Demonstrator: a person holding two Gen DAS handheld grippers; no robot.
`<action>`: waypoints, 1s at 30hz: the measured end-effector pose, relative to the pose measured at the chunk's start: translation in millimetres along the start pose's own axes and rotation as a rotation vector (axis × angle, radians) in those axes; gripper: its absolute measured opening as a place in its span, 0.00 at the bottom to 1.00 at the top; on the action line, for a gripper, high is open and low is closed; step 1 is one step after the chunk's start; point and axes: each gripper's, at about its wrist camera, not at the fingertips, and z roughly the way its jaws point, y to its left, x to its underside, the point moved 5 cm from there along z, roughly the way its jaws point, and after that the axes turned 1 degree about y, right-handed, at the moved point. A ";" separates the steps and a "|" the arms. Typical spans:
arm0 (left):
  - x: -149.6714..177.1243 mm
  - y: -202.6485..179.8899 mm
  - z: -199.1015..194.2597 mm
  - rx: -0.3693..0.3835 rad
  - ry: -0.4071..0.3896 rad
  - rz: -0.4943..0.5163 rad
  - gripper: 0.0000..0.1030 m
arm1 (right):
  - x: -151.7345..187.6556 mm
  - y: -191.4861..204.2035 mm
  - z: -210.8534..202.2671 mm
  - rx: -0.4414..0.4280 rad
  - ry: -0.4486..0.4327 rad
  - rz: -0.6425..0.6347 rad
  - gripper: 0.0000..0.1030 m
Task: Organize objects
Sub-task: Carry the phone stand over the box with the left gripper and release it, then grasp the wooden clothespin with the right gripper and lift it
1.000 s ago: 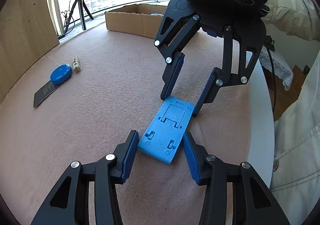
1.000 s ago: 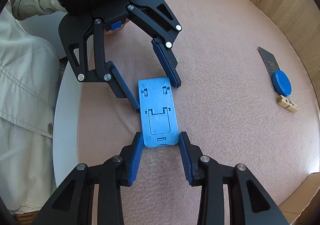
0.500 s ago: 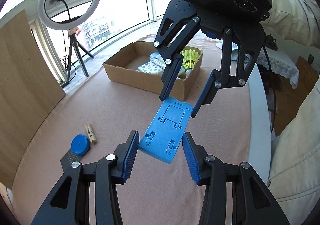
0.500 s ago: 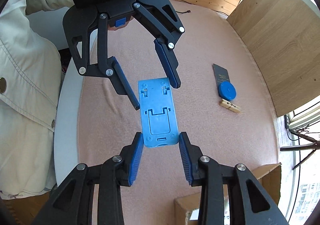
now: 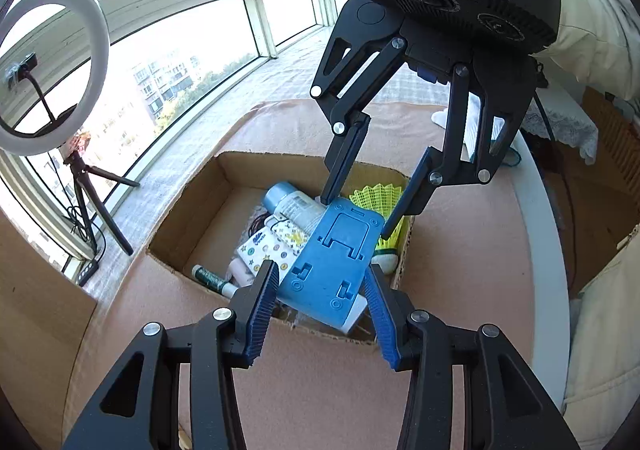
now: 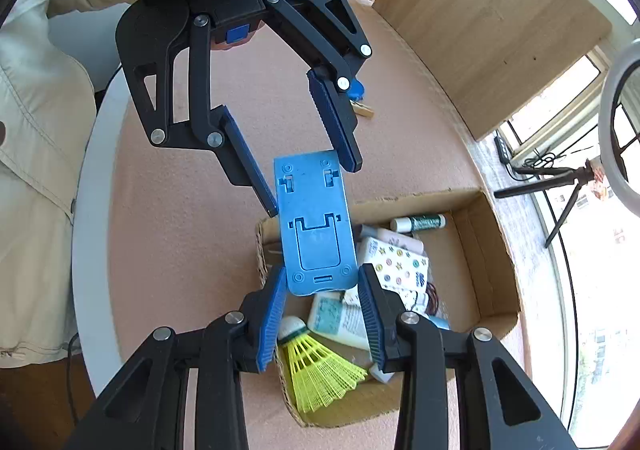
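Both grippers face each other, and I hold the blue phone stand (image 5: 334,262) flat between them: my left gripper (image 5: 322,300) is clamped on one short end, my right gripper (image 6: 322,300) on the other. It hangs in the air over the open cardboard box (image 6: 488,234) (near the box's edge). Below it lie a yellow shuttlecock (image 6: 320,374), a patterned pouch (image 6: 400,266) and a white bottle (image 5: 296,205).
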 end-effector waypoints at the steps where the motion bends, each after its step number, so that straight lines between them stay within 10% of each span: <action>1: -8.2 1.1 6.7 -0.013 -0.008 -0.006 0.49 | 7.2 -4.3 -0.7 0.016 0.000 0.007 0.32; 5: -16.9 6.8 23.7 -0.109 0.014 -0.042 0.81 | 42.9 -12.9 3.0 0.056 0.067 0.088 0.32; 13: 35.6 23.1 8.1 -0.145 0.044 -0.179 0.84 | 34.5 -14.6 3.2 0.094 0.031 0.222 0.33; 17: 74.3 34.6 -13.5 -0.180 0.043 -0.256 0.84 | 5.3 -16.6 17.5 0.138 0.046 0.238 0.38; 21: 117.2 50.2 -43.5 -0.242 0.031 -0.350 0.86 | -30.6 -22.2 25.5 0.162 0.019 0.314 0.69; 30: 229.5 78.7 -124.7 -0.416 0.030 -0.624 0.89 | -143.8 -7.1 71.5 0.140 -0.034 0.439 0.70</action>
